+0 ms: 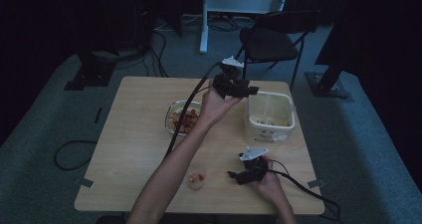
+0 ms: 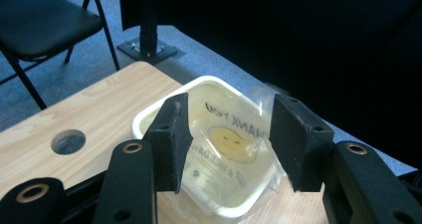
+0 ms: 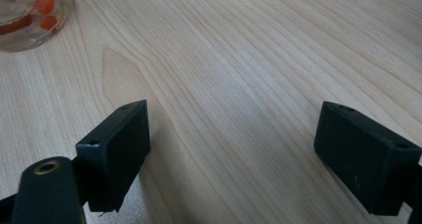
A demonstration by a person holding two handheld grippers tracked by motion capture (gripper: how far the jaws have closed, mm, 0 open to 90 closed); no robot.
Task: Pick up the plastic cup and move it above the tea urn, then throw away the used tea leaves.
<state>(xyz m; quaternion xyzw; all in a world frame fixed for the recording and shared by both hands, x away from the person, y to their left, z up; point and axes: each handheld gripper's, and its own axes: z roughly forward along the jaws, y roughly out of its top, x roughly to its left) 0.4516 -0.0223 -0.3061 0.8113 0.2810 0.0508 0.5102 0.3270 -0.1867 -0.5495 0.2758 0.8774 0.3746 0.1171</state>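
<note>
My left gripper (image 1: 250,90) is held up over the back of the wooden table (image 1: 134,149), beside a white square tub (image 1: 269,118). In the left gripper view its jaws stand open (image 2: 229,134) above the tub (image 2: 149,115). Inside lies a clear plastic bag (image 2: 226,139) printed with a yellow smiley and "THANK YOU". My right gripper (image 1: 235,174) rests low near the front right of the table, open (image 3: 234,134) over bare wood. A small clear cup (image 1: 197,180) (image 3: 25,15) with red pieces stands to its left.
A clear dish of red and pale food (image 1: 183,117) sits mid-table under the left forearm. A black folding chair (image 1: 271,37) (image 2: 40,15) stands behind the table. The tabletop has a round hole (image 2: 68,141). Cables trail off the table.
</note>
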